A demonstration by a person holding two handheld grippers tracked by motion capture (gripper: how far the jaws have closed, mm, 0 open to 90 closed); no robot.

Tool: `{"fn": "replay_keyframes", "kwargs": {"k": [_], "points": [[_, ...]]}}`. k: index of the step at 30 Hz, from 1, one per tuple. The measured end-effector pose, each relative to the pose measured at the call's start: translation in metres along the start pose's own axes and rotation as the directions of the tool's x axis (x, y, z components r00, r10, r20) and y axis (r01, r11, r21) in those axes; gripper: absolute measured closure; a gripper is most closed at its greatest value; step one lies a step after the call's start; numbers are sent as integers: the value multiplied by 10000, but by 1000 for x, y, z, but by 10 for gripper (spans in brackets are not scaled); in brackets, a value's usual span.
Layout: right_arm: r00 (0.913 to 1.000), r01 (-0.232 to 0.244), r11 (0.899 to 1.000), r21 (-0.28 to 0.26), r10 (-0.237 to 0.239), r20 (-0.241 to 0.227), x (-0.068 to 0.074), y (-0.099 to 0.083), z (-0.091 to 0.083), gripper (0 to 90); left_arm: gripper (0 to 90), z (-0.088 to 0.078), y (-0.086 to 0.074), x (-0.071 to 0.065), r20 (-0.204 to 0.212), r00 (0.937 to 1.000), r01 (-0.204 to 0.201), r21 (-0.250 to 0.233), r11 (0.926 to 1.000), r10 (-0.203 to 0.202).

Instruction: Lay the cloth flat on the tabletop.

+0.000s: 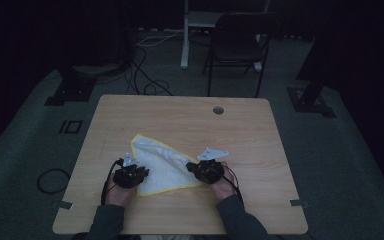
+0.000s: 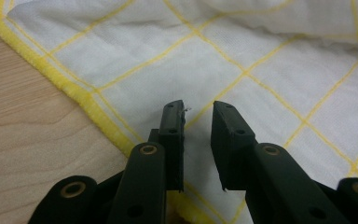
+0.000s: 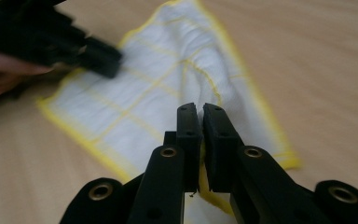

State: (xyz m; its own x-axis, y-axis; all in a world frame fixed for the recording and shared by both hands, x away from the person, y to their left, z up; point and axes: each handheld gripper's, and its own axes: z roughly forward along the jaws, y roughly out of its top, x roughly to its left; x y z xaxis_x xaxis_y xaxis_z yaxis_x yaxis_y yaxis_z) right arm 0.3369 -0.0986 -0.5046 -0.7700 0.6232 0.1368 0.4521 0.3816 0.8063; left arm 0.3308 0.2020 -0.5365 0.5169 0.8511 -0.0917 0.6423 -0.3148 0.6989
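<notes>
One white cloth point(image 1: 162, 167) with a yellow hem and yellow grid lines lies partly folded on the wooden counter point(image 1: 240, 130), near its front edge. Two grippers work it: the right gripper point(image 3: 200, 109) has its jaws pinched on a raised fold, while the left gripper point(image 2: 199, 109) hovers over the fabric, jaws apart.

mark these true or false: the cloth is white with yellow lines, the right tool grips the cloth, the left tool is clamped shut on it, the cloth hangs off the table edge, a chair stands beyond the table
1. The cloth is white with yellow lines: true.
2. The right tool grips the cloth: true, its jaws pinch a raised fold.
3. The left tool is clamped shut on the cloth: false, its jaws stand apart over the fabric.
4. The cloth hangs off the table edge: false, it lies wholly on the tabletop.
5. A chair stands beyond the table: true.
</notes>
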Motion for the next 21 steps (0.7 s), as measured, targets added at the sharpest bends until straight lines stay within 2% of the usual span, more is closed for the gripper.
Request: {"fn": "replay_keyframes", "kwargs": {"k": [7,11,14,18,21], "points": [[9967,317,9969,718,-261,-774,25,-19,16,859,744,0,0,0,14,10000,6,-15,10000,-6],[9940,495,9940,977,-394,-1024,32,-24,19,852,743,0,0,0,15,10000,15,-18,10000,-15],[9934,479,9962,728,-399,-1075,30,-21,15,781,742,0,0,0,21,10000,15,-21,10000,-15],[9930,294,9995,70,-284,-1146,22,-12,3,698,742,0,0,0,29,10000,21,-27,10000,-21],[9938,159,9992,-373,-199,-1098,15,-5,-4,686,742,0,0,0,32,10000,21,-26,10000,-21]]}}
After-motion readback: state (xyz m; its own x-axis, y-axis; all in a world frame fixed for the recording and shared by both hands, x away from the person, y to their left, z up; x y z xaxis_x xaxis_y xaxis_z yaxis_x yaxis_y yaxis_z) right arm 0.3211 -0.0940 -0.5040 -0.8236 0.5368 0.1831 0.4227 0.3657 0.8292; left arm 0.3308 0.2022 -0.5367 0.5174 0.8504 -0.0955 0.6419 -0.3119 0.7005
